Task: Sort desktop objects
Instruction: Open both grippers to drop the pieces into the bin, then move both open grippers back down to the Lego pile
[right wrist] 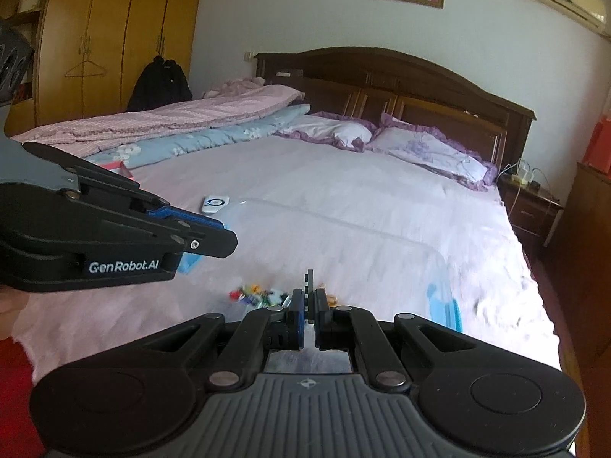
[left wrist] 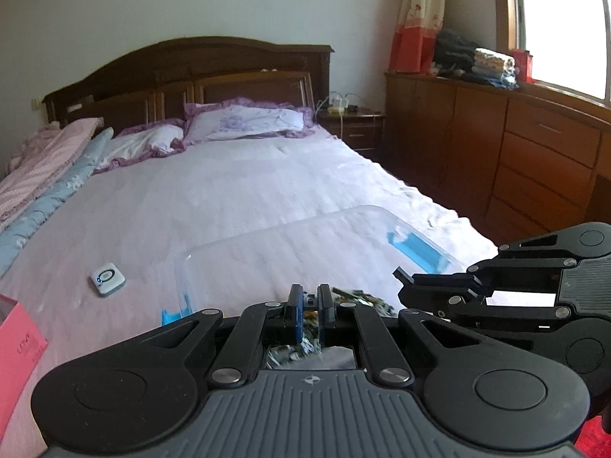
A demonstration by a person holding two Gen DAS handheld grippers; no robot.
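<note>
- Heap of small coloured pieces [right wrist: 259,294] lies near the foot edge of the bed [right wrist: 343,175], just in front of both grippers. In the right wrist view the heap stretches left to right, along the foot edge. In the left wrist view only its dark, blurred end [left wrist: 362,297] shows.
- The pieces seem to lie within the outline of a clear plastic box [left wrist: 290,244], close to its near long side. I cannot tell if they are inside the box or only seen through it.
- The box has a blue clasp on each short end, and its long axis runs across the bed, a little slanted.
- Left gripper [left wrist: 310,291] has its jaws clenched, with only a narrow slit between the blue pads. The colours in the slit are blurred, so I cannot tell if a piece is pinched there.
- Right gripper [right wrist: 310,298] is also clenched. A thin dark notched strip stands up at its tips. I cannot tell if it is part of the finger.
- Both grippers point down at a slant toward the box and sit side by side, close together.
- A small white device with a ring mark [left wrist: 108,279] lies flat beyond the left end of the box.
- A pink carton [left wrist: 19,339] is near the left edge of the bed.
- Two pillows [left wrist: 244,120] lean at the headboard.
</note>
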